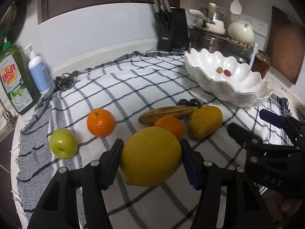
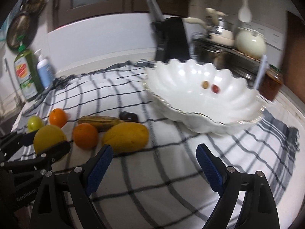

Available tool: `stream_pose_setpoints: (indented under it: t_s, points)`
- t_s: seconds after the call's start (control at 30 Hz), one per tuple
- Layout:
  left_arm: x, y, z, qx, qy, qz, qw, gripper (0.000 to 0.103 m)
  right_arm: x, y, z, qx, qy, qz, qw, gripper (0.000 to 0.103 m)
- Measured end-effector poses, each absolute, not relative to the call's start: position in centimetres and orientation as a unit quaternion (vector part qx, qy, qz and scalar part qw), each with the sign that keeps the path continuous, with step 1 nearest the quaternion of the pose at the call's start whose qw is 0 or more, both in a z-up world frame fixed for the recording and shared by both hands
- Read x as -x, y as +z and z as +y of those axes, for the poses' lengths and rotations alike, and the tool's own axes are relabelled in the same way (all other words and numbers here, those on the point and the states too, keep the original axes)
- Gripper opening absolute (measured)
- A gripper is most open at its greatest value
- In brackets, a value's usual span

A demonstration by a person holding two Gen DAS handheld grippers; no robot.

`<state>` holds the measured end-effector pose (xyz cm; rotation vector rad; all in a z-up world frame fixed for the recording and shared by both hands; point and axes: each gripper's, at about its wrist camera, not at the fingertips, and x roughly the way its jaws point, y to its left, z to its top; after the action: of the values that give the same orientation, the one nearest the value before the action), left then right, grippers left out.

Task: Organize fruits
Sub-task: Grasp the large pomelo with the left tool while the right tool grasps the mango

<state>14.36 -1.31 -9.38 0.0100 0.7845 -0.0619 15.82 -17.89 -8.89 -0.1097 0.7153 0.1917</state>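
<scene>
Yellow citrus: large, round, pebbled yellow skin; sits between the pads of the left gripper, which is clamped on both its sides, low over the checked cloth.
Right gripper: jaws spread wide with nothing between them, over bare cloth in front of the bowl.
Oranges: two, bright orange; one stands alone beside the green apple, the other lies just behind the yellow citrus.
Green apple: small, glossy yellow-green, on the cloth's left part.
Mango: yellow-orange, oblong, with brown blotches near one end, just beside the second orange.
Banana: overripe, brown-streaked, lying behind the second orange and the mango.
Dark plums: two, nearly black, behind the banana.
Bowl: white, scalloped, gilt-edged rim; on the cloth's far right part.
Bowl contents: two small fruits, one yellowish, one red.
</scene>
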Motion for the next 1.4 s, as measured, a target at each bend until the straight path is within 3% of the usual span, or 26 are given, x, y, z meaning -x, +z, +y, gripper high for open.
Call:
stream_pose_setpoints:
  t_s: [1.0, 1.13, 1.4]
  points:
    - [-16.8, -10.0, 1.0, 0.020, 0.001, 0.397, 0.918, 0.059, -20.8, -12.7, -13.1, 0.136, 0.174, 0.407, 0.886, 0.090]
    - [-16.9, -10.2, 1.1, 0.021, 0.002, 0.399, 0.917, 0.059, -21.0, -13.0, -13.0, 0.132, 0.178, 0.410, 0.885, 0.080]
    - [-16.7, -10.0, 1.2, 0.019, 0.004, 0.397, 0.918, 0.059, -20.5, -12.9, -13.0, 0.125, 0.173, 0.408, 0.888, 0.078]
